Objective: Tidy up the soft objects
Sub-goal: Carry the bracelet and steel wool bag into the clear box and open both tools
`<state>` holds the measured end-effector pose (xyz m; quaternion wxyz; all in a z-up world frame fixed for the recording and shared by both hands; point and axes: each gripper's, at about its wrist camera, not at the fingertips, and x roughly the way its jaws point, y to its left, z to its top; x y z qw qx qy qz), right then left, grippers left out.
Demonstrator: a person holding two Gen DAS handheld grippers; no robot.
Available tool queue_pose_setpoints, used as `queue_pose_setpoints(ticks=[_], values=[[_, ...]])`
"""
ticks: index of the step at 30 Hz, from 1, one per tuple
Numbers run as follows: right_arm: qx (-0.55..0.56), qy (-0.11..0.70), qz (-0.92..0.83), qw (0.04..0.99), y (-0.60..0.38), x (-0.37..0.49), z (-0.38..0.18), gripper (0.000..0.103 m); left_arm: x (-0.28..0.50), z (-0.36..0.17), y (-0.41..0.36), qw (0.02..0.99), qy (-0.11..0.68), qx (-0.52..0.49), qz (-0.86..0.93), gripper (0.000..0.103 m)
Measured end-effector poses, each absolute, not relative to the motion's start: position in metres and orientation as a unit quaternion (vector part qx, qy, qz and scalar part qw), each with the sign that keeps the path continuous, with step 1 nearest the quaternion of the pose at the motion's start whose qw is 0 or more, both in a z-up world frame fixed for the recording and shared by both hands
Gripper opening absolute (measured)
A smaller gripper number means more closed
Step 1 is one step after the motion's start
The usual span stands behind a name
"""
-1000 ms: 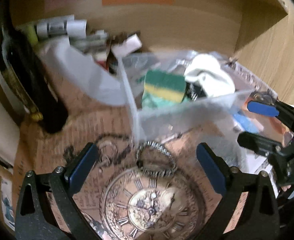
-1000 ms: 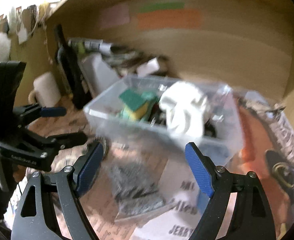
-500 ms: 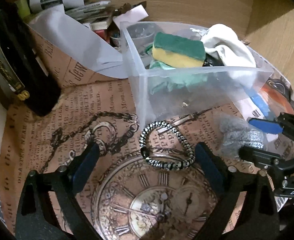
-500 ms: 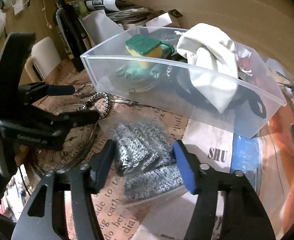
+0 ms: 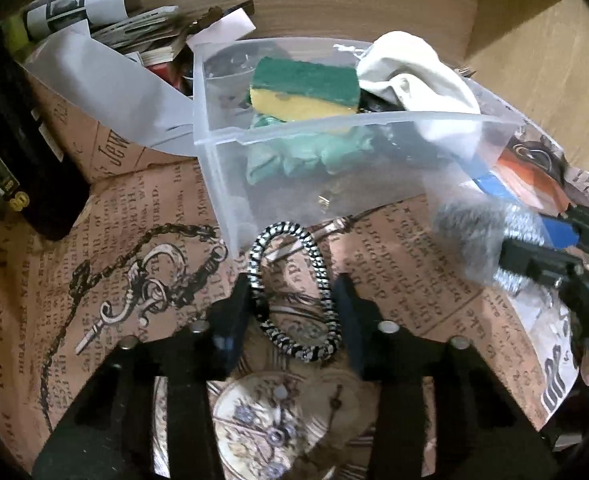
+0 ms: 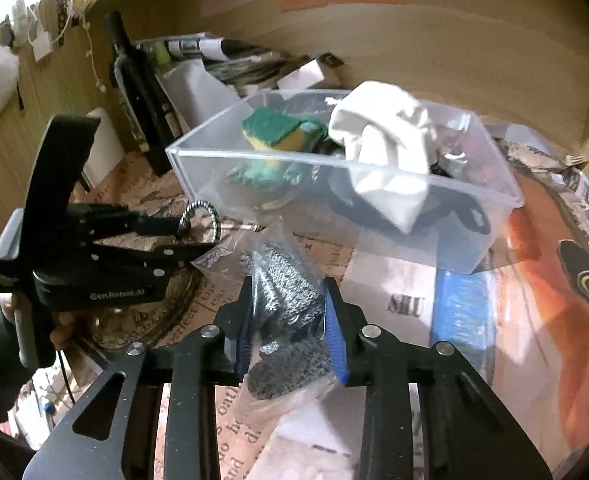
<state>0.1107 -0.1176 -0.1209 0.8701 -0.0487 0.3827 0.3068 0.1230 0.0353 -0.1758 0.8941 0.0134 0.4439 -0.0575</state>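
Observation:
My left gripper is shut on a black-and-white braided hair tie, squeezed into an oval just above the printed paper. In the right wrist view the hair tie sticks up from the left gripper. My right gripper is shut on a clear bag of grey knit fabric, lifted off the table; it also shows in the left wrist view. A clear plastic bin behind holds a green-yellow sponge, a white cloth and teal fabric.
A dark bottle stands at the left beside rolled papers and a paper stack. Wooden walls close in behind and to the right. Printed newspaper sheets cover the table.
Both grippers have closed: the left on the hair tie, the right on the bag of grey knit fabric, which has lifted off the table. Both moved nearer the bin.

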Motion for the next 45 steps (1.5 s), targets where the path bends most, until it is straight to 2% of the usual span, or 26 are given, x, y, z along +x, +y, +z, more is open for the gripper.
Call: queue_pose_setpoints(ticks=[6, 14, 15, 16, 17, 18, 19, 27, 29, 31, 36, 40, 45], values=[[-0.036, 0.356, 0.303, 0.883, -0.127, 0.107, -0.101, 0.028, 0.097, -0.161, 0.032, 0.902, 0.428, 0.003, -0.061, 0.027], [-0.024, 0.318, 0.290, 0.902, -0.136, 0.105, -0.078, 0.028, 0.090, -0.132, 0.029, 0.916, 0.394, 0.006, -0.077, 0.029], [-0.023, 0.316, 0.288, 0.904, -0.138, 0.104, -0.077, 0.028, 0.093, -0.131, 0.027, 0.914, 0.399, 0.006, -0.078, 0.038], [-0.021, 0.314, 0.285, 0.905, -0.140, 0.104, -0.076, 0.028, 0.095, -0.133, 0.024, 0.910, 0.406, 0.006, -0.083, 0.052], [-0.018, 0.311, 0.281, 0.908, -0.143, 0.104, -0.074, 0.028, 0.095, -0.135, 0.022, 0.909, 0.408, 0.005, -0.084, 0.060], [-0.016, 0.310, 0.278, 0.909, -0.145, 0.104, -0.073, 0.028, 0.096, -0.138, 0.019, 0.909, 0.409, 0.002, -0.086, 0.074], [-0.012, 0.307, 0.275, 0.911, -0.149, 0.104, -0.071, 0.028, 0.099, -0.140, 0.016, 0.908, 0.409, 0.000, -0.088, 0.078], [-0.001, 0.304, 0.257, 0.917, -0.165, 0.106, -0.068, 0.028, 0.133, -0.176, 0.000, 0.881, 0.461, 0.024, -0.104, 0.078], [0.001, 0.305, 0.254, 0.918, -0.167, 0.106, -0.069, 0.028, 0.137, -0.177, 0.000, 0.886, 0.451, 0.021, -0.101, 0.074], [0.001, 0.306, 0.252, 0.918, -0.169, 0.107, -0.070, 0.028, 0.139, -0.176, 0.001, 0.888, 0.448, 0.021, -0.105, 0.055], [0.005, 0.303, 0.249, 0.920, -0.173, 0.111, -0.069, 0.028, 0.135, -0.171, 0.007, 0.891, 0.442, 0.020, -0.104, 0.031], [0.004, 0.299, 0.245, 0.922, -0.172, 0.114, -0.066, 0.028, 0.124, -0.159, 0.014, 0.897, 0.430, 0.010, -0.100, 0.026], [0.001, 0.286, 0.243, 0.927, -0.171, 0.119, -0.057, 0.028, 0.112, -0.127, 0.024, 0.915, 0.393, 0.003, -0.095, 0.026]])
